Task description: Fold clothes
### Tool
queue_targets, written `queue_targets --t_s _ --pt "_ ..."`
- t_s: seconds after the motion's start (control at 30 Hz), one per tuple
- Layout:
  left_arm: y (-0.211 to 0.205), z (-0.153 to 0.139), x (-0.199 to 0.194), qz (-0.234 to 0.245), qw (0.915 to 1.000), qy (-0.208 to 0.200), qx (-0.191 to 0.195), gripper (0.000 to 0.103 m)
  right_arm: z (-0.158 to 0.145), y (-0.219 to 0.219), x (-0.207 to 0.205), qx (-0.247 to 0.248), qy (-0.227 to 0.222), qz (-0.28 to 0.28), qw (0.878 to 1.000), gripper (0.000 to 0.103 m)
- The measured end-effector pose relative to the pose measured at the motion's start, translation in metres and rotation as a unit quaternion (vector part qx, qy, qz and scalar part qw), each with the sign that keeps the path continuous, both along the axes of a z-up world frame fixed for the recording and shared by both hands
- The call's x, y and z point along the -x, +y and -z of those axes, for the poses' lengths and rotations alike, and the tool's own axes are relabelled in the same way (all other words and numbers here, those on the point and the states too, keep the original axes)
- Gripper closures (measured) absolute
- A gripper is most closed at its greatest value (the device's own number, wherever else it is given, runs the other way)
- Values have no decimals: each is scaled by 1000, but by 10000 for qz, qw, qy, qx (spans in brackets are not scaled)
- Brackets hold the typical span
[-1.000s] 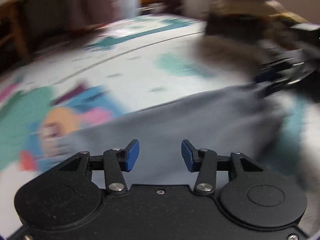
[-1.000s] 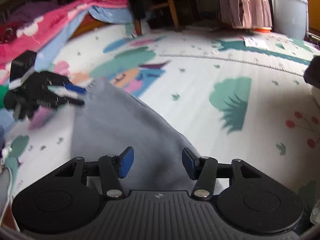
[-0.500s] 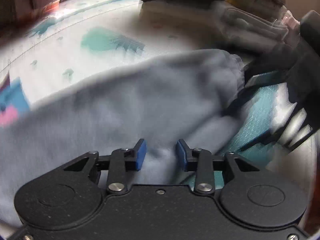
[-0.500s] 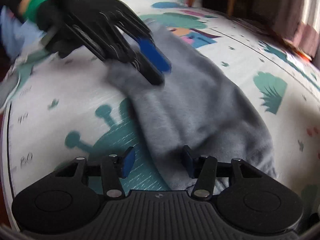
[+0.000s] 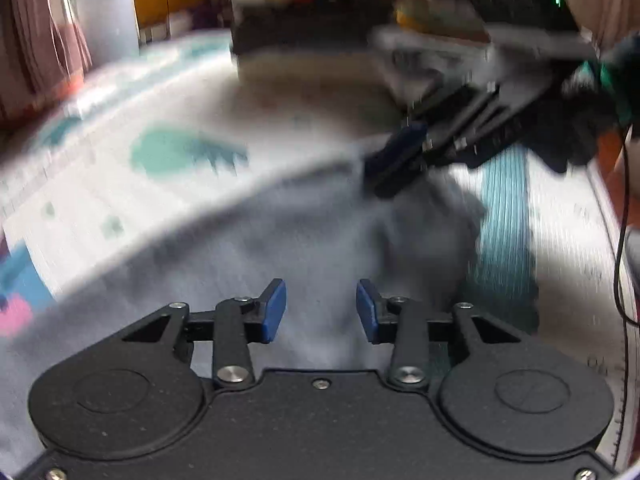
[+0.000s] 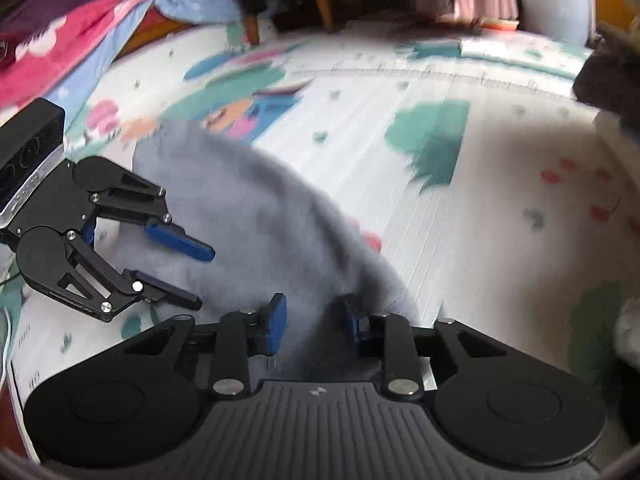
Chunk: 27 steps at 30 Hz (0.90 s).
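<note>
Looking down, we see one printed play mat [image 6: 460, 92] covering the floor, with one grey garment [image 6: 248, 216] spread across it between our two tools. Beyond it lie one pink blanket [image 6: 60, 36] and one stack of folded clothes [image 5: 420, 16], blurred. Our left gripper [image 5: 321, 310] hovers over the cloth, jaws apart and gripping nothing. Our right gripper [image 6: 312, 322] sits at the garment's near end; a bunch of grey fabric rises between its jaws, though we cannot tell whether they are pinching it.
</note>
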State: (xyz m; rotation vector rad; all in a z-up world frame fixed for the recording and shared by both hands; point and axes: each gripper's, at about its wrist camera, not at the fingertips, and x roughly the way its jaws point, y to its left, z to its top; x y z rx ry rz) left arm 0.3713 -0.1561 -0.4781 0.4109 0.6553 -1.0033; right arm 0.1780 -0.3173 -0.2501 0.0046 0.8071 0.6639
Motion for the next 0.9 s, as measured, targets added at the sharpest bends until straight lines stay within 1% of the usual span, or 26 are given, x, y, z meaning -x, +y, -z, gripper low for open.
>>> queue_targets --t_s 0.07,0.13,0.17,0.2,0.23,0.27,0.3,0.4,0.43,0.47,0.5,0.57,0.6,0.67,0.7,0.73,0.77,0.8,0.83,0.87,0.9 --pt "-11 9 -26 -75 9997 -216 25 64 -7 0 -2 -124 -205 145 9996 66" --pt "-23 19 -52 -96 9993 -360 39 64 -7 2 -9 -103 -262 161 9995 65" --pt "-32 27 -64 -70 9992 -403 10 62 0 5 -15 48 -179 165 9997 64" --pt "-44 36 -77 -47 9991 -394 -119 61 8 8 -22 257 -49 183 9995 64" --pt "-57 53 -92 -47 9988 -210 -441 57 16 12 -30 465 81 201 9987 64" --pt "-61 63 -110 -183 9990 105 -384 47 23 13 -35 519 163 250 9982 64" --pt "-64 72 -128 -329 9981 429 -297 45 27 11 -38 493 183 297 9982 64" --pt "-84 80 -148 -128 9970 302 -696 45 19 15 -36 573 117 361 9976 64" --pt "-79 78 -148 -63 9983 92 -568 45 15 17 -32 609 -53 361 9975 63" --pt "-73 76 -148 0 9990 -129 -421 45 9 20 -23 620 -321 350 9969 63" --pt "-66 76 -152 -27 9996 -151 -254 45 2 23 -13 646 -625 335 9954 63" --pt "-48 78 -163 -240 9988 -385 -165 45 -10 31 4 728 -1168 204 9903 61" --pt "-41 77 -167 -395 9972 -585 -242 45 -10 38 5 808 -1251 -5 9888 58" --pt "-22 77 -181 -751 9920 -928 -420 45 -4 53 4 1009 -1309 -469 9851 58" --pt "-11 78 -192 -951 9885 -1061 -514 45 -1 57 1 1001 -1265 -545 9854 58" --pt "4 75 -203 -1172 9853 -1104 -574 45 2 59 -3 936 -1183 -541 9871 58" --pt "22 63 -211 -1427 9817 -1108 -607 45 5 59 -8 887 -1100 -433 9890 58" --pt "38 60 -218 -1683 9781 -1066 -599 45 7 57 -11 820 -991 -297 9912 58" --pt "46 65 -232 -1916 9747 -990 -588 45 10 55 -14 723 -837 -216 9936 58" --pt "56 72 -233 -2004 9739 -786 -720 45 15 55 -15 711 -649 -179 9952 57" --pt "66 81 -233 -2079 9727 -573 -863 45 23 56 -18 822 -429 -185 9955 56"
